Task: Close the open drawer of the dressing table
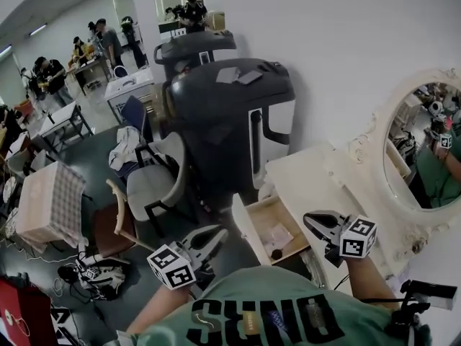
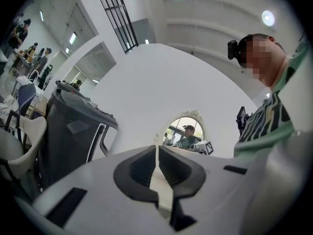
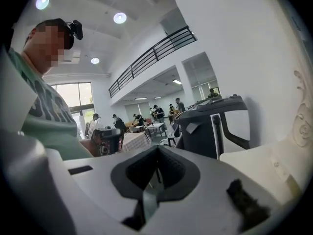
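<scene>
The cream dressing table (image 1: 306, 175) stands against the white wall at the right, under an oval mirror (image 1: 421, 146). Its drawer (image 1: 243, 228) is pulled out toward the left, and inside lie a clear wrapper and a small dark thing. My left gripper (image 1: 220, 231) is shut and empty, just left of the drawer's front. My right gripper (image 1: 310, 218) is shut and empty over the drawer's right end. In the left gripper view the shut left gripper (image 2: 157, 149) points at the mirror (image 2: 188, 130). In the right gripper view the right gripper (image 3: 157, 152) points out into the room, with the table top (image 3: 264, 160) to its right.
A large dark grey machine (image 1: 227, 114) stands against the wall just beyond the dressing table. A grey chair (image 1: 155, 182) and a wooden chair (image 1: 115, 218) are to the left of the drawer. Farther left is a table with a checked cloth (image 1: 50, 202). People work at tables in the back.
</scene>
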Available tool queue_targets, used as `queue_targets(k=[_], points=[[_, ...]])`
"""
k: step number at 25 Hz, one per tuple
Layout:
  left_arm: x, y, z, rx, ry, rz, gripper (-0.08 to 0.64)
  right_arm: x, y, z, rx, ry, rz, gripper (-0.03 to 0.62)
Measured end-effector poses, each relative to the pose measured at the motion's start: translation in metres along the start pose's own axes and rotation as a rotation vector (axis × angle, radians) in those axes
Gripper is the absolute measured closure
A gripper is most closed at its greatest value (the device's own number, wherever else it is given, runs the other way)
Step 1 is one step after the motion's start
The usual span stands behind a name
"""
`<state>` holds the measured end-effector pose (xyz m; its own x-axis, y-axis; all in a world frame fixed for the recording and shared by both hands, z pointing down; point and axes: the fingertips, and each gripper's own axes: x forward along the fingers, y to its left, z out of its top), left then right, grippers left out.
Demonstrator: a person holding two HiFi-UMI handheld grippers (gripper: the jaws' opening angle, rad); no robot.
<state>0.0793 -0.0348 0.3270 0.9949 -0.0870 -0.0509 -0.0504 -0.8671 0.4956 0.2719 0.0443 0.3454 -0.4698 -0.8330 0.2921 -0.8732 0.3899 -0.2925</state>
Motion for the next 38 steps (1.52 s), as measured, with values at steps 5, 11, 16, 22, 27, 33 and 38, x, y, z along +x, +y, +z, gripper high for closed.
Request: queue_targets(k=[5, 11, 16, 22, 27, 33, 38], points=[[-0.034, 0.029, -0.001, -0.006, -0.003, 0.012, 0.532, 0.048, 0.024, -0.011, -0.012, 0.062, 0.033, 0.581], [-0.041, 0.042, -0.011, -0.005, -0.016, 0.089, 0.532, 0.079, 0.015, -0.017, -0.061, 0.141, 0.112, 0.581], [-0.026, 0.044, -0.031, -0.013, -0.038, 0.233, 0.533, 0.092, -0.016, -0.026, -0.126, 0.189, 0.246, 0.580], [0.009, 0.029, -0.057, -0.076, -0.096, 0.401, 0.532, 0.093, -0.050, -0.044, -0.227, 0.289, 0.414, 0.581], [0.011, 0.024, -0.085, -0.099, -0.040, 0.466, 0.532, 0.120, -0.063, -0.063, -0.290, 0.348, 0.461, 0.580], [-0.015, 0.036, -0.094, -0.082, -0.001, 0.482, 0.532, 0.163, -0.039, -0.098, -0.411, 0.467, 0.485, 0.580], [-0.033, 0.054, -0.098, -0.086, 0.002, 0.483, 0.532, 0.193, -0.021, -0.127, -0.530, 0.590, 0.514, 0.578]])
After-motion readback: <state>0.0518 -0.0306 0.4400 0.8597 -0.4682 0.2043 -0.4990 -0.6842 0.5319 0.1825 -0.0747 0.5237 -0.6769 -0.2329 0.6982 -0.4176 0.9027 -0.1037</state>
